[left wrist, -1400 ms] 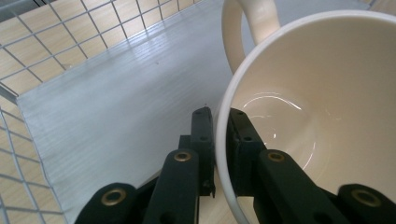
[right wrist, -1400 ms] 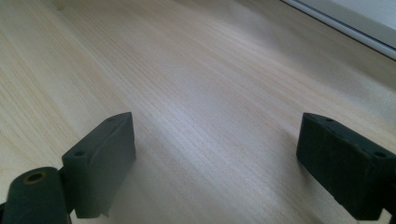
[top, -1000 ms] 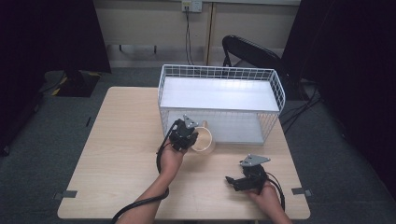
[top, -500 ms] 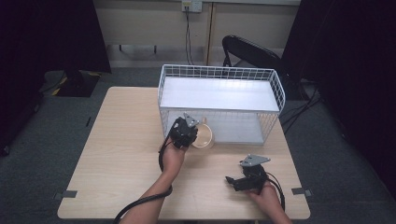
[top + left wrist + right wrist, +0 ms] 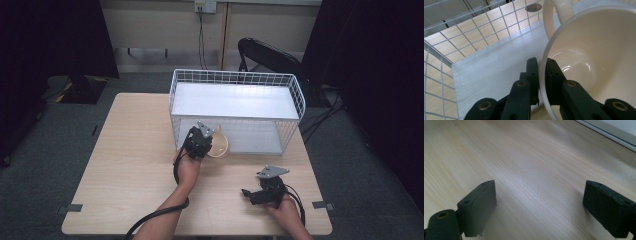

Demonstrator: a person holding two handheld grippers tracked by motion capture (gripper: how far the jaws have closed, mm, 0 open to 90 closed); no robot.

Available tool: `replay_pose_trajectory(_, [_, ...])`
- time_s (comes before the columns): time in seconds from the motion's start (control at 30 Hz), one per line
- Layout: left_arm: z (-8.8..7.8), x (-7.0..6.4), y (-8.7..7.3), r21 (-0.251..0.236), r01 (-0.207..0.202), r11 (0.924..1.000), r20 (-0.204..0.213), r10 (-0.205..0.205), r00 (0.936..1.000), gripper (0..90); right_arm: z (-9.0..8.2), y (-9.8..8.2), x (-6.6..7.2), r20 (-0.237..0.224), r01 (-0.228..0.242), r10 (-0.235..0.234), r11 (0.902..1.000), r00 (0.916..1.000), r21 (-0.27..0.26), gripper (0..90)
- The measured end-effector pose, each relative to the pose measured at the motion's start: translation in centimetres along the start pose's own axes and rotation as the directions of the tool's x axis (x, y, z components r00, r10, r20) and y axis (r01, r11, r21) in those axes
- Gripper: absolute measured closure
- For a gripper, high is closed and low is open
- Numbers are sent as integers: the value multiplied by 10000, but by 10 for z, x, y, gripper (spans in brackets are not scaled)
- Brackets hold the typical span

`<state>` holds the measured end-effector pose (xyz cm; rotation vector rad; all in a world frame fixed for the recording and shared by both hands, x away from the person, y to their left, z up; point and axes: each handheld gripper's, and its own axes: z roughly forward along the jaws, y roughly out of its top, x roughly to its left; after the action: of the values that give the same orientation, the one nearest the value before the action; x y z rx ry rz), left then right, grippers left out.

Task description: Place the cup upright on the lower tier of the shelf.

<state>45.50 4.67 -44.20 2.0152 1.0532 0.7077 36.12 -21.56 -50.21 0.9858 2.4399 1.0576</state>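
Cup [image 5: 596, 62] rim between left gripper [image 5: 542, 62] jaws, body partly cropped; right gripper [image 5: 539, 205] jaws wide apart.

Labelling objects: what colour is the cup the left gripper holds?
Cream white, inside and handle alike; the cup shows best in the left gripper view.

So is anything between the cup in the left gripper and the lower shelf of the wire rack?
Nothing visible. The left gripper pinches the cup by its rim at the wire rack's open front, and the white lower shelf ahead lies bare.
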Motion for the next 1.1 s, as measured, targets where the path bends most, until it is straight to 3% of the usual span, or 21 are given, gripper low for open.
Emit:
replay_pose_trajectory(0.5, [4, 1, 0, -441, -44, 9990, -985, 1, 9951, 828, 0, 0, 0, 1, 1, -1, 10000, 10000, 0, 111])
replay_pose_trajectory(0.63, [4, 3, -1, -552, -218, 9982, -1379, 140, 9903, 828, 0, 0, 0, 0, -3, 3, 10000, 10000, 0, 111])
replay_pose_trajectory(0.7, [5, 2, -1, -510, -481, 9975, -1694, 388, 9848, 827, 0, 0, 0, 1, -1, 1, 10000, 10000, -2, 111])
replay_pose_trajectory(0.9, [6, 4, -2, -510, -365, 9980, -1753, 270, 9841, 825, 0, 0, 0, 2, 0, 0, 10000, 10000, -3, 111])
replay_pose_trajectory(0.97, [5, 4, -3, -614, -168, 9980, -1780, 56, 9840, 819, 0, 0, 0, 0, 0, 0, 10000, 10000, -2, 111])
replay_pose_trajectory(1.03, [4, 5, -3, -765, 41, 9971, -1690, -170, 9855, 763, 0, 0, 0, 2, 0, 0, 10000, 10000, -2, 111])
replay_pose_trajectory(1.1, [4, 5, -2, -774, 12, 9970, -1651, -140, 9862, 693, 0, 0, 0, 2, -2, 2, 10000, 10000, -1, 111])
